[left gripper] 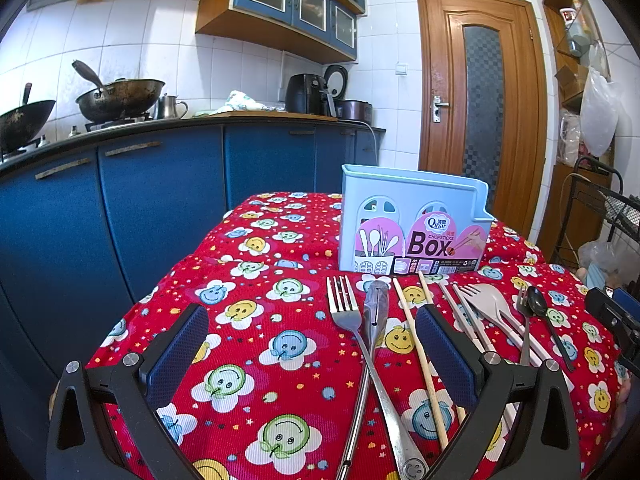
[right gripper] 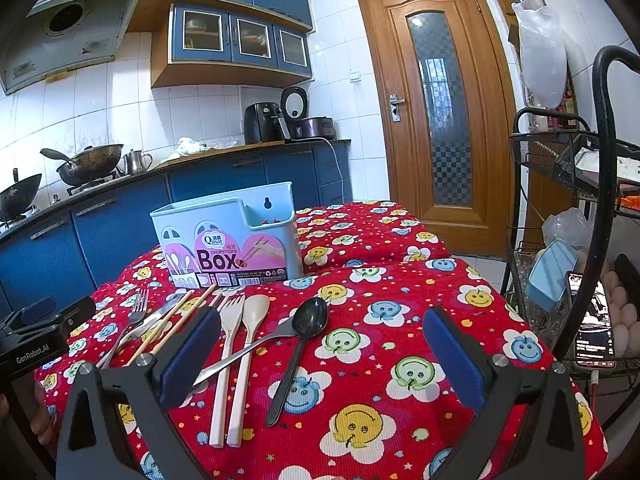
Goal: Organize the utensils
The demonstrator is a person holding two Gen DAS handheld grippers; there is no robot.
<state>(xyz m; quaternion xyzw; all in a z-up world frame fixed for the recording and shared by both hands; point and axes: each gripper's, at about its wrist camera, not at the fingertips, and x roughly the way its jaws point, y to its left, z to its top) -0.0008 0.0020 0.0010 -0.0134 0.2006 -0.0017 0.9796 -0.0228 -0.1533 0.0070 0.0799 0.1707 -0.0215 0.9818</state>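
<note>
A light blue chopsticks box [left gripper: 412, 220] stands at the back of the red smiley tablecloth [left gripper: 260, 344]; it also shows in the right wrist view [right gripper: 232, 236]. In front of it lie a steel fork [left gripper: 352, 332], a steel knife [left gripper: 376, 312], wooden chopsticks [left gripper: 416, 340], a beige fork [right gripper: 226, 344] and spoon [right gripper: 250, 340], and a black spoon [right gripper: 300, 344]. My left gripper [left gripper: 312, 336] is open above the steel fork and knife. My right gripper [right gripper: 322, 344] is open, with the black spoon between its fingers.
Blue kitchen cabinets with woks [left gripper: 116, 100] on the stove run along the left. A wooden door [right gripper: 444, 112] is behind the table. A black wire rack [right gripper: 580, 240] with eggs and a phone stands close at the right.
</note>
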